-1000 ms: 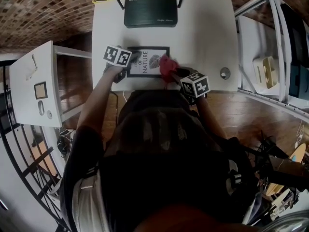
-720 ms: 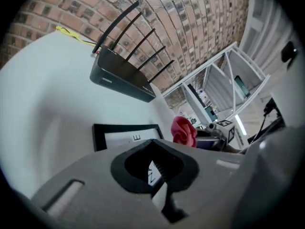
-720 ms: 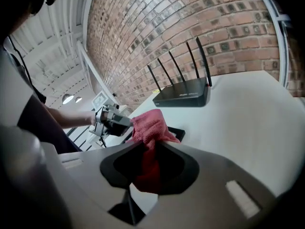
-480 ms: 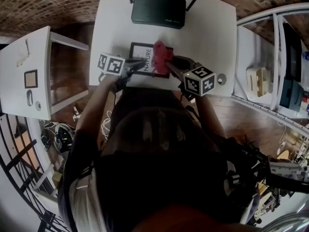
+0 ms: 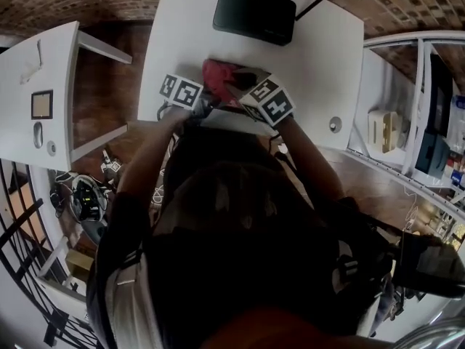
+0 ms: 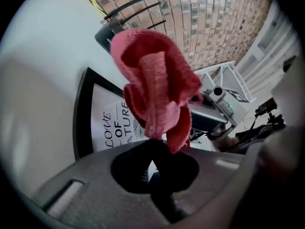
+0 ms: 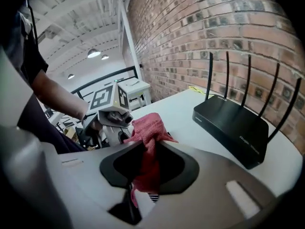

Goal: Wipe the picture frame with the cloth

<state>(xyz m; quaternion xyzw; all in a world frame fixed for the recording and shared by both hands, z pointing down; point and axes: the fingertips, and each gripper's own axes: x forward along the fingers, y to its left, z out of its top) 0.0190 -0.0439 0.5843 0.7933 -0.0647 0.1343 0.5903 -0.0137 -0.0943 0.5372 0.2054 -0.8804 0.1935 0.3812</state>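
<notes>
**Red cloth at the frame, both grippers close in**

My left hand-held gripper [image 6: 152,161] has its jaws closed together at the picture frame's [image 6: 109,123] near edge. I cannot tell whether they pinch it. The red cloth [image 6: 155,80] hangs bunched in front of the frame's face. My right hand-held gripper [image 7: 143,175], right of the frame, is clamped on that cloth. 1 black router [image 7: 231,123] sits on the tabletop [image 5: 320,57] beyond the frame.

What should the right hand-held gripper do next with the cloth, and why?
Probably lower the cloth onto the picture frame and sweep across it: the right hand-held gripper grips the cloth bunched up, and it seems to hang clear of the frame.
</notes>
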